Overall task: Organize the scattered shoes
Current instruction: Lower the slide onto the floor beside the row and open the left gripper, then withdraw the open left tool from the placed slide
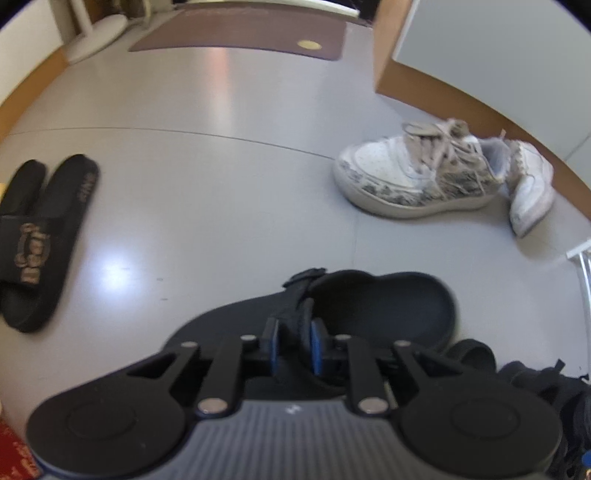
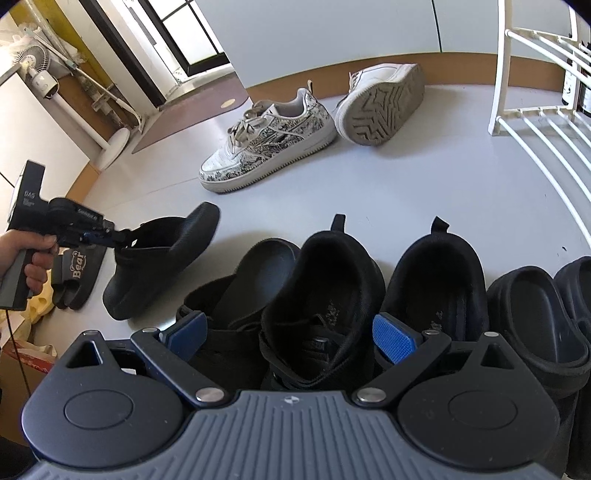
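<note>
the black clog [image 1: 369, 314] is clamped at its strap by the left gripper [image 1: 293, 345]. only the right wrist view shows it tilted, toe on the floor [image 2: 424, 177], and the right gripper [image 2: 291, 332] spread apart.

The floor [image 1: 221, 155] looks smooth and glossy, reflecting light. The black clog [image 2: 162, 266] appears matt, rubbery foam. The white sneaker [image 2: 266, 140] shows smooth leather-like panels with cloth laces. The rack [image 2: 535, 122] looks like white-coated metal. The doormat [image 1: 240, 33] seems coarse fabric.
</note>
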The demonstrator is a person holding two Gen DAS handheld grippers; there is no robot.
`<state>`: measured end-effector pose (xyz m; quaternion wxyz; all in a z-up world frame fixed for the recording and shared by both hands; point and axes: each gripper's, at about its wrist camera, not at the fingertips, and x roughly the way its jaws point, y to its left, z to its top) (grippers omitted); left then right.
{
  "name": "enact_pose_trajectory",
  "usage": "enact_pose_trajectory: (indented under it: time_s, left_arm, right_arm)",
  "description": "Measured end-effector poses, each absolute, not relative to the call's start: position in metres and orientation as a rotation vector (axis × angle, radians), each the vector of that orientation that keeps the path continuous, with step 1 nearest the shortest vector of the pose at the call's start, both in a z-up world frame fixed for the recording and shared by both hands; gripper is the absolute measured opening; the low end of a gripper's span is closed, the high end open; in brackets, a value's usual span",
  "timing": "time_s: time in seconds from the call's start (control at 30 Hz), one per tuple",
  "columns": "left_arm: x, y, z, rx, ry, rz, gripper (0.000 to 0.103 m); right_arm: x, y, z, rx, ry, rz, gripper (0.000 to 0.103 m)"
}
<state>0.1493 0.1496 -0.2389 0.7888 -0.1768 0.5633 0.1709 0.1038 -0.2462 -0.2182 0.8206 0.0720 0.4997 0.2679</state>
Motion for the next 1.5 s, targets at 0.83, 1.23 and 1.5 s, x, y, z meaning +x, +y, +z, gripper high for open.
enact_pose_trajectory:
  time_s: [0.83,1.23,1.5]
  left_arm:
    - [0.123,0.102,-0.076,-0.251,1.240,0.355,0.049]
    - [0.070,0.099,-0.026,-0.338,1.222,0.389,0.063]
    - [0.037,0.117,-0.040,-0.335,1.221,0.406,0.070]
  right_arm:
    - [0.135,-0.168,-0.073,-0.041,1.016,0.621,0.098]
    - [0.103,-0.113,-0.084,0.389,1.135,0.367,0.098]
    - [0.053,-0.114,-0.094,0.426,1.068,0.357,0.098]
